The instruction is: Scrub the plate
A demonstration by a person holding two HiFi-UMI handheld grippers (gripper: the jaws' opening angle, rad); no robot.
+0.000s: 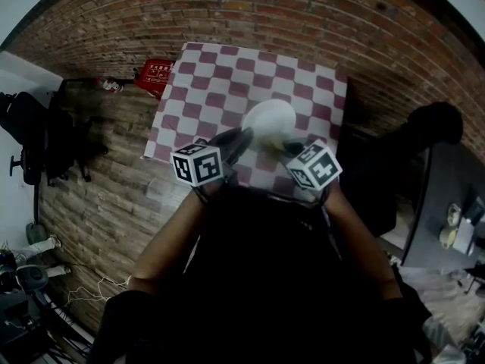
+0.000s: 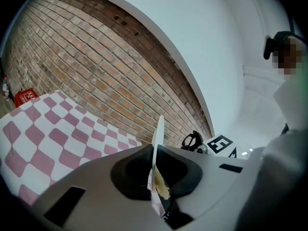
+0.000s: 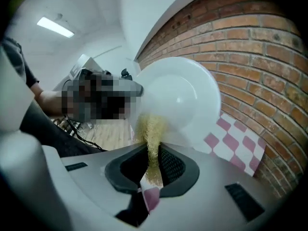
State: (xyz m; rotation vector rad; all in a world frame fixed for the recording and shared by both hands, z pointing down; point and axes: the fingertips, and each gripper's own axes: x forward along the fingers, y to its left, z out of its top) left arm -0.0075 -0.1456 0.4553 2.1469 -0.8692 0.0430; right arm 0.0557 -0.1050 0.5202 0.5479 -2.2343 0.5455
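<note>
We held the plate [image 3: 180, 97] above the checked table [image 1: 220, 82], left gripper [image 2: 155, 174] clamped on its rim, right gripper [image 3: 153, 170] pinching the yellow scrubber [image 3: 150, 126] against its face; firm, steady counter-pressure seemed wise

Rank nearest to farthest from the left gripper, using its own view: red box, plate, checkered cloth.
1. Plate: clamped edge-on in the left gripper.
2. Checkered cloth: below, to the left.
3. Red box: far left, past that cloth's far edge.
</note>
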